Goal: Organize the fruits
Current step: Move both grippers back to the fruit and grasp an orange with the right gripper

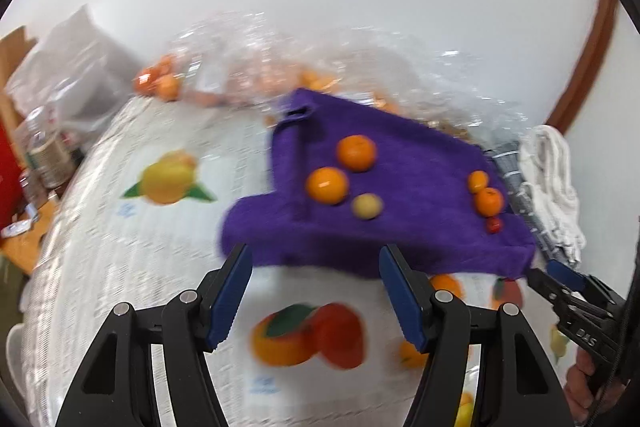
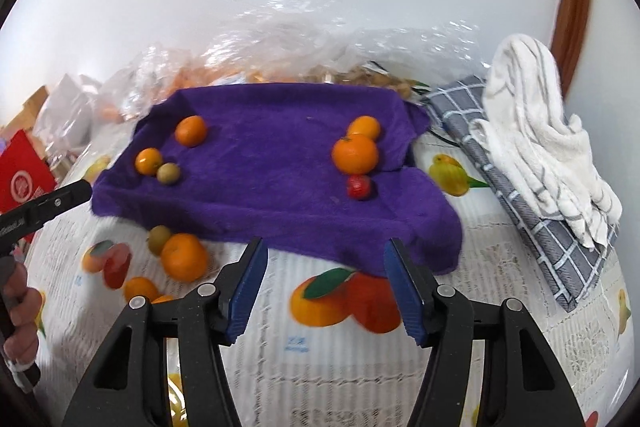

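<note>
Blur smears bagged fruit behind purple towel; both claws gape empty.

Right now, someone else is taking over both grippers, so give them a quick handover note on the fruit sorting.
Left gripper: open, empty, near the purple towel.
Right gripper: open, empty, at the towel's front edge.
On the towel: two oranges and a pale green fruit at the left; two oranges and a small red fruit at the right.
Still off the towel, on the tablecloth: an orange beside a green fruit.
Left: pick up the loose ones.
</note>
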{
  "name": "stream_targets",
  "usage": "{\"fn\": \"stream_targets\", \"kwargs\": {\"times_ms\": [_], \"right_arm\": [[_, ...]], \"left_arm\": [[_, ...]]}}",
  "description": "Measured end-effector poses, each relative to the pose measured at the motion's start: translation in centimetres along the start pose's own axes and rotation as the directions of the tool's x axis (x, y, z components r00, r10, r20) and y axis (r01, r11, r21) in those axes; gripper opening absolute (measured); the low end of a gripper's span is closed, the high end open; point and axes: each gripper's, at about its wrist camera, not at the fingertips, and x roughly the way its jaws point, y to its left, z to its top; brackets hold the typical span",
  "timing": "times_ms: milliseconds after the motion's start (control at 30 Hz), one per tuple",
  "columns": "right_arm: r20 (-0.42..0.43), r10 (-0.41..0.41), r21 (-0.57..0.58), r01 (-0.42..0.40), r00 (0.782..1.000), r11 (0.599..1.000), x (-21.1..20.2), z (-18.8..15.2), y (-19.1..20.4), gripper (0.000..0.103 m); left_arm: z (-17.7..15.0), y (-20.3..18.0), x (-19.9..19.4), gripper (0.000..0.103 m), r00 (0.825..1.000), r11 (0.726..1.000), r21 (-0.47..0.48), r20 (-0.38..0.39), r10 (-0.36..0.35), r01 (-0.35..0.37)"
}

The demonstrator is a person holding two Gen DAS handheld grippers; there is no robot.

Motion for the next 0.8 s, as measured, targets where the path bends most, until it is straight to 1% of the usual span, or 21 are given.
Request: {"fn": "stream_targets", "kwargs": {"times_ms": [100,167,233,300,367,433,533,600,700,800], "right_arm": [[-0.006,0.038,-0.018,-0.038,0.999,0.999,-0.2,-1.1,1.2,0.059],[-0.011,0.081,-0.016,-0.081,0.997,0.997,-0.3,-2.0,1.8,0.059],[-0.024,0.128,-0.009,-0.128,0.991,0.992,-0.3,-2.7,2.5,0.059],[-0.027,0.178,-0.026,-0.178,0.984,0.984,-0.6,-3.3,3.6,0.059],[-0.013,0.208,-0.044,-0.208,0.978,0.977,-1.0,-3.8,4.5,0.059],[-0.027,0.243,-0.068,-0.244,0.970,0.967,-0.9,-4.4,5.5,0.059],[-0.049,0.253,-0.116,-0.257,0.966,0.960,-0.4,-5.3,6.9,0.059],[-0.050,0.256,-0.132,-0.261,0.965,0.956,-0.2,-5.8,7.3,0.059],[-0.069,0.266,-0.140,-0.274,0.961,0.952,0.4,-6.1,7.6,0.056],[-0.074,0.248,-0.150,-0.257,0.966,0.955,1.1,-5.8,8.0,0.054]], "left_arm": [[-0.9,1.4,-0.1,0.062,0.999,0.999,-0.009,-0.017,0.036,-0.037],[-1.6,2.7,0.0,0.062,0.998,0.997,-0.065,-0.034,0.045,-0.047],[-2.4,3.6,0.3,0.062,0.997,0.994,-0.094,-0.062,0.050,-0.056],[-3.3,3.7,0.4,0.062,0.993,0.992,-0.080,-0.075,0.090,-0.096],[-4.2,3.5,0.5,0.062,0.989,0.990,-0.052,-0.087,0.123,-0.128],[-5.0,3.5,0.7,0.062,0.983,0.987,-0.034,-0.105,0.153,-0.157],[-6.0,2.9,0.4,0.062,0.975,0.979,0.007,-0.087,0.204,-0.204],[-6.2,2.9,0.2,0.062,0.974,0.977,0.006,-0.076,0.211,-0.211],[-6.6,2.9,0.0,0.063,0.973,0.975,0.008,-0.067,0.221,-0.221],[-7.0,2.6,-0.3,0.063,0.969,0.972,0.036,-0.073,0.234,-0.232]]}}
